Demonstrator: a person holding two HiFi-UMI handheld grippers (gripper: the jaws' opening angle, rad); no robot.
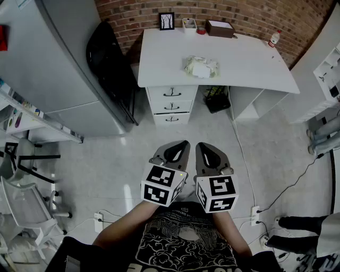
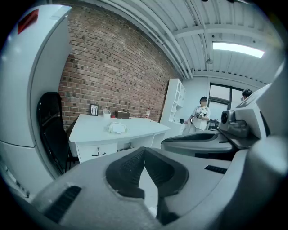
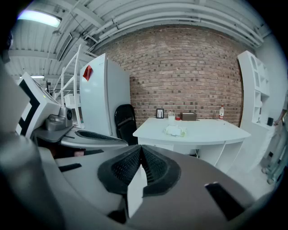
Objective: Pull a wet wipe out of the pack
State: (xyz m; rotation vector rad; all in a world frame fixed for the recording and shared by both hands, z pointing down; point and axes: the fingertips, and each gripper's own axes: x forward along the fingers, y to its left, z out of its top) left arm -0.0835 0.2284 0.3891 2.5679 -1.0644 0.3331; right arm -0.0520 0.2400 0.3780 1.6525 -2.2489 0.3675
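Left gripper (image 1: 185, 143) and right gripper (image 1: 200, 144) were closed, empty; wipe pack (image 1: 201, 67) far off (print unreadable); only left gripper view caught a person (image 2: 201, 113).

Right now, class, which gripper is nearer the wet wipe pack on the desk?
Right, narrowly. Right gripper is over the floor, almost directly in line with the wet wipe pack, well short of the desk. Left gripper sits beside it, slightly further left.

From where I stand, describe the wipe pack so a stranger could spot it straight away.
Find the white desk against the brick wall. The wipe pack lies alone near the middle of its top. It is the crumpled pale-green and white packet; the frame, cup, box and bottle all stand along the back edge.
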